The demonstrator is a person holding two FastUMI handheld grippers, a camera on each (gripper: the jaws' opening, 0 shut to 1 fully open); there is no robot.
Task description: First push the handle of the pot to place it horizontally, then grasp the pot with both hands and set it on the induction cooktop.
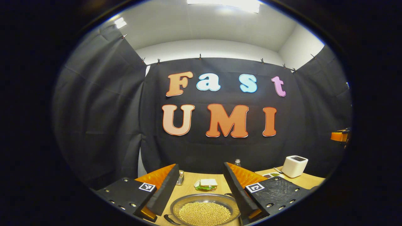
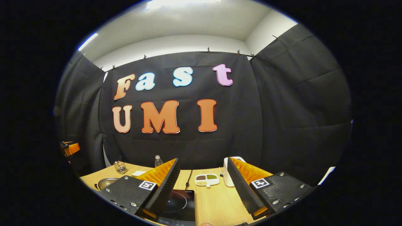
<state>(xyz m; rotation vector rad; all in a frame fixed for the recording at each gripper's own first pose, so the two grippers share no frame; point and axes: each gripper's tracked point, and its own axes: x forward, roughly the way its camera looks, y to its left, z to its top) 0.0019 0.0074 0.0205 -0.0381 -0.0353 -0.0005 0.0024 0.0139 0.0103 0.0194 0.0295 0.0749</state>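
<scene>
Near the front edge of the wooden surface (image 1: 194, 188), between the fingers of the left tongs (image 1: 201, 194), sits one pot (image 1: 204, 211): a shallow round metal vessel with a bright rim, holding a heap of pale yellow beans (image 1: 204, 214). One dark curved handle (image 1: 171, 219) shows at its lower left rim, lying low beside the pot. Left tongs: jaws spread wide, nothing between them touched; they hang above the pot, not in contact.

Count behind the pot, left gripper view: one sandwich (image 1: 206, 184) on a small plate, one glass shaker (image 1: 180, 177) toward the back, one clear bottle (image 1: 237, 162) at the back edge, one white box-shaped appliance (image 1: 294, 166) at the back right corner, with one divided dish beside it.

Right gripper view: one black induction cooktop (image 2: 179, 205) at the front edge, ring marking on its glass, cable running to the back edge. Right tongs (image 2: 202, 188): jaws spread wide, empty, held over the cooktop. One white divided dish (image 2: 207, 179) with small portions of dark, green and pale grains sits behind the cooktop. Pot rim (image 2: 106, 182) appears at the far left edge. One wire holder (image 2: 120, 167), one bottle (image 2: 158, 161).
</scene>
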